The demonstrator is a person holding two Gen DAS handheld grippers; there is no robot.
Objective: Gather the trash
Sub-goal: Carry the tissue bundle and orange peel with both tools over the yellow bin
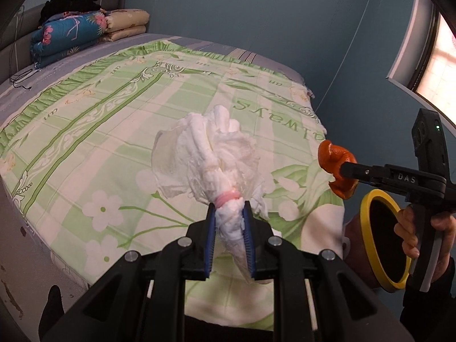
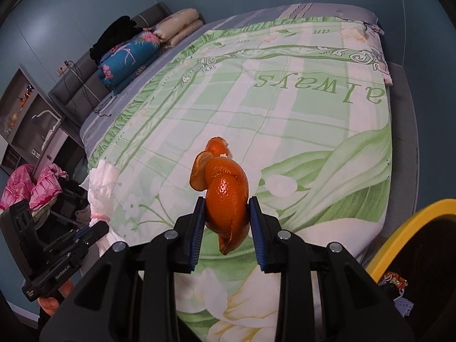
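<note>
My left gripper [image 1: 230, 208] is shut on a crumpled white tissue wad [image 1: 208, 156] bound by a pink rubber band, held up above the bed. In the right wrist view the same wad [image 2: 101, 182] shows at the left edge, in the left gripper [image 2: 98, 229]. My right gripper [image 2: 226, 203] is shut on a curled orange peel [image 2: 225, 188], lifted over the sheet. From the left wrist view the peel [image 1: 336, 162] hangs in the right gripper [image 1: 346, 169] past the bed's right edge. A yellow-rimmed bin [image 1: 382, 239] stands below it; its rim [image 2: 404, 228] shows at lower right.
The bed carries a green and white floral sheet [image 1: 128, 131] printed "always". Folded quilts [image 1: 74, 34] and dark clothes are stacked at the headboard. A person's hand [image 1: 410, 233] grips the right tool. Pink cloth [image 2: 31, 185] and a shelf stand left of the bed. The bin holds some wrappers [image 2: 396, 283].
</note>
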